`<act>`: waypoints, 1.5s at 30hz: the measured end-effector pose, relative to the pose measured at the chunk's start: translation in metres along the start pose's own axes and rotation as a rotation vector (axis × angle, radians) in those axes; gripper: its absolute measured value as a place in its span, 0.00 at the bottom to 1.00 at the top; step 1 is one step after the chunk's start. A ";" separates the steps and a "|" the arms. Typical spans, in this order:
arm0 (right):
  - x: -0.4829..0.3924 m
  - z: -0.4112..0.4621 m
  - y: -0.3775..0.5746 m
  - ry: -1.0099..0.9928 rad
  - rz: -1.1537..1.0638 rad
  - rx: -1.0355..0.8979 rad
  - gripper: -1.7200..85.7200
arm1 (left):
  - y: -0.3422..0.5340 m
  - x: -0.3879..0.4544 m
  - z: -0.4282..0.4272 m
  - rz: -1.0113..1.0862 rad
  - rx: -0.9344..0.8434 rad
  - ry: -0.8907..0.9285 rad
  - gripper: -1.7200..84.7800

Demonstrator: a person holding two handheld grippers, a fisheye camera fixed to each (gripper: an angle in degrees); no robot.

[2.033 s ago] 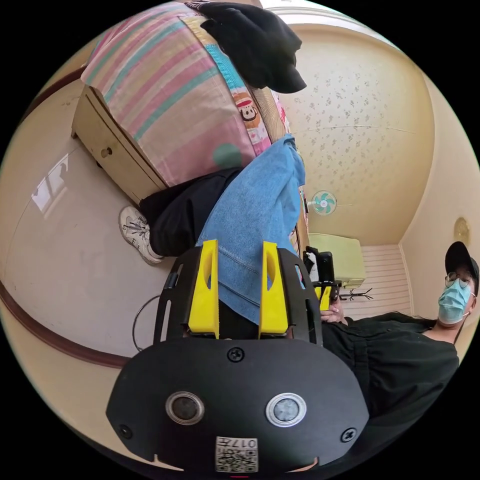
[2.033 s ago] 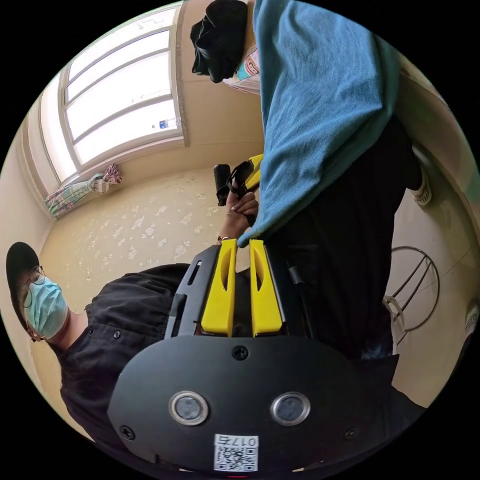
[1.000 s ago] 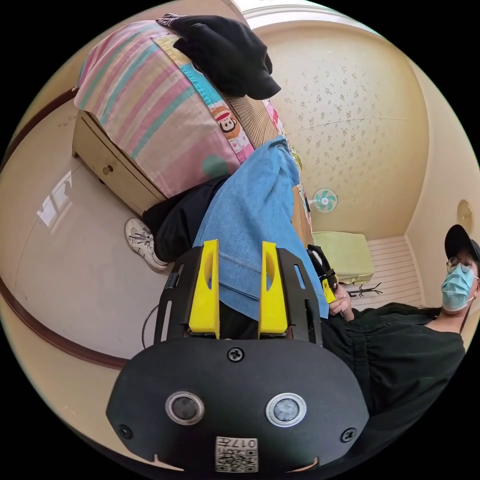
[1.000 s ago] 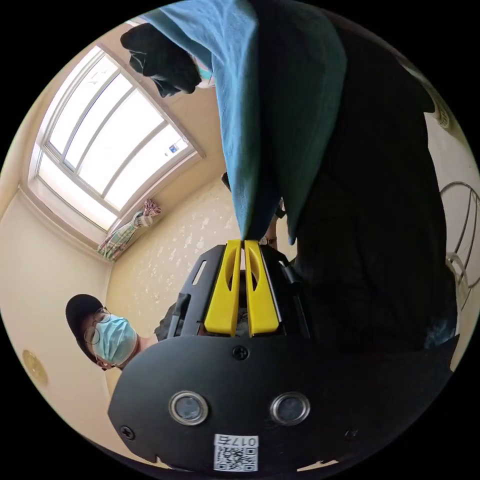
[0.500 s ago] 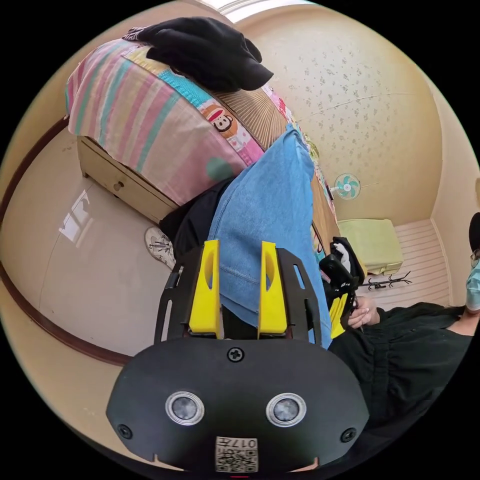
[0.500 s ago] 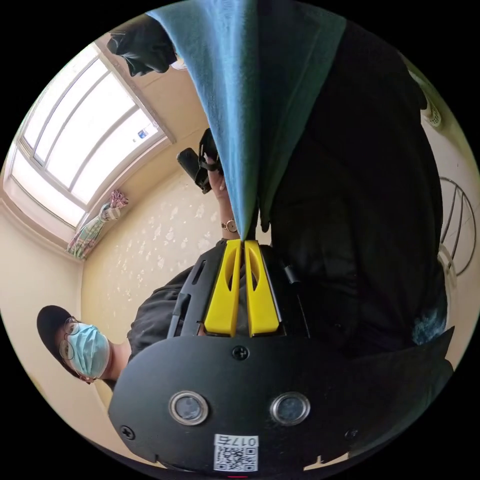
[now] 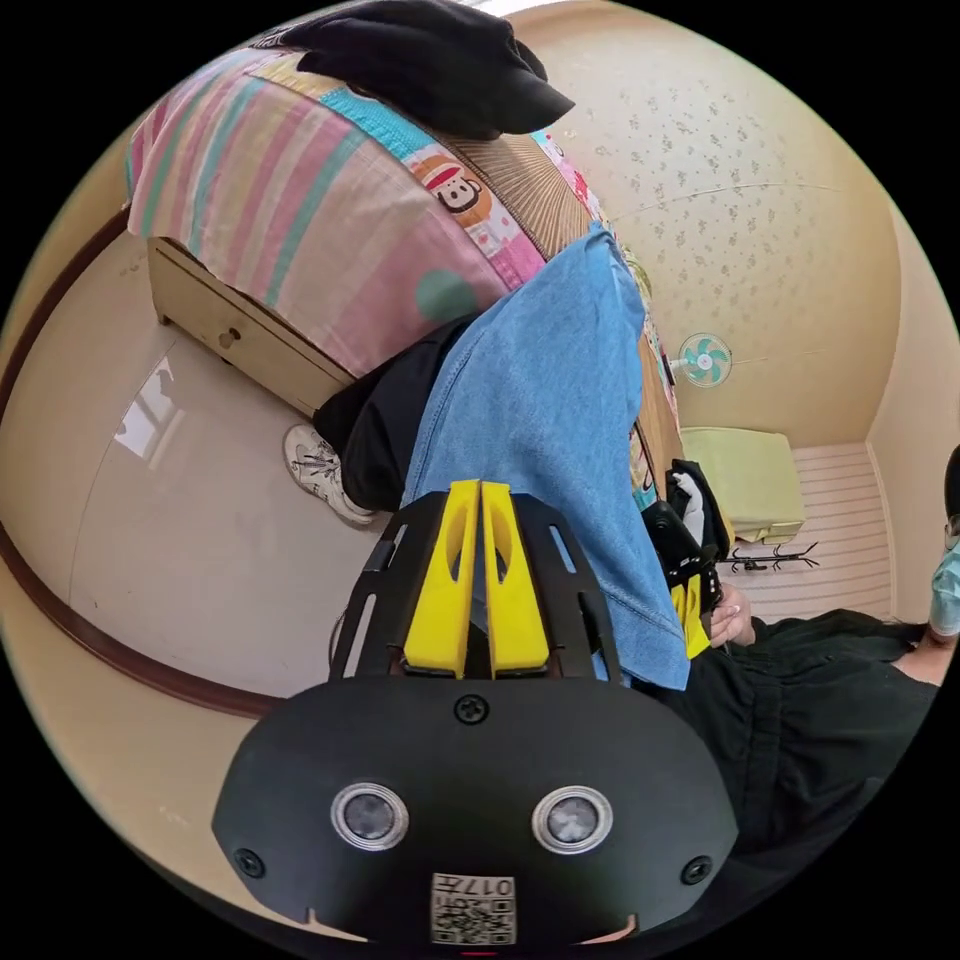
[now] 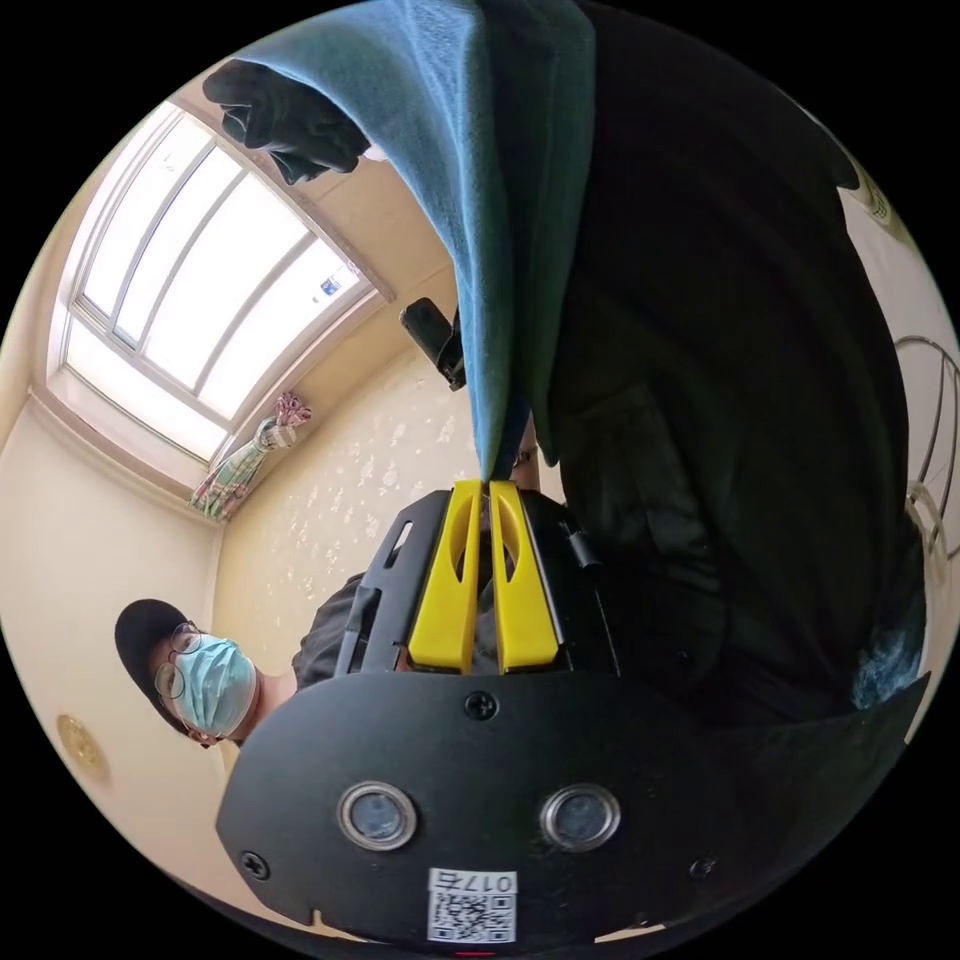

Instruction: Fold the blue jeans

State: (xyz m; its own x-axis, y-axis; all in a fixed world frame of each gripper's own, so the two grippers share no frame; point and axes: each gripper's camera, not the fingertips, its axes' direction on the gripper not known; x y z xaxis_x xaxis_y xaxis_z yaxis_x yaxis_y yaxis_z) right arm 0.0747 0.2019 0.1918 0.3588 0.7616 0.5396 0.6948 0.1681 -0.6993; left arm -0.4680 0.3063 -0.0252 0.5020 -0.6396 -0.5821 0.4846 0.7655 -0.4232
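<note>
The blue jeans [image 7: 540,400] hang from the bed's edge toward me in the left gripper view. My left gripper [image 7: 478,492] has its yellow jaws shut on the jeans' side edge, with a sliver of denim between them. My right gripper [image 7: 690,605] grips the hem corner further right, with a hand on it. In the right gripper view the jeans [image 8: 470,200] drop as a folded sheet, and my right gripper [image 8: 478,487] is shut on their lowest corner. Behind the cloth's left edge, the black body of the left gripper [image 8: 432,335] peeks out.
A bed with a striped pink cover [image 7: 300,190] carries a black garment [image 7: 430,60]. The person's black trousers [image 8: 720,400] and a white shoe [image 7: 315,470] stand by the wooden bed frame [image 7: 225,335]. A fan [image 7: 705,360] and a green cabinet [image 7: 745,480] sit by the wall.
My left gripper's jaws, open around the denim before, have closed on it. The right gripper stays shut on the corner. Both views have shifted slightly with the hands.
</note>
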 end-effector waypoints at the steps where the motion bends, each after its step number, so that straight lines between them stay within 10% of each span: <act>1: 0.000 0.000 0.000 0.003 -0.002 -0.001 0.03 | 0.001 -0.001 -0.003 -0.003 0.009 0.011 0.01; 13: 0.007 0.006 0.003 -0.014 0.000 -0.010 0.03 | 0.015 -0.003 0.001 0.001 -0.146 -0.033 0.11; 34: -0.013 0.069 0.010 0.124 -0.087 -0.132 0.03 | 0.024 0.016 -0.047 0.187 -0.154 0.016 0.01; 40: 0.005 0.058 0.019 -0.048 -0.036 -0.018 0.05 | 0.016 0.012 -0.006 -0.016 -0.198 -0.136 0.03; 45: -0.039 -0.001 0.061 0.226 -0.238 0.368 0.10 | -0.006 0.051 -0.024 0.028 0.031 -0.302 0.09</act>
State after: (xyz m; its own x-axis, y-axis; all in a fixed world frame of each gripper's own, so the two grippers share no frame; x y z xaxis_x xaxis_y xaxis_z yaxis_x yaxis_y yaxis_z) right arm 0.1036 0.1818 0.1285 0.3716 0.5271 0.7642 0.5219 0.5622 -0.6415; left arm -0.4624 0.2707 -0.0696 0.7035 -0.6137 -0.3585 0.4867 0.7836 -0.3862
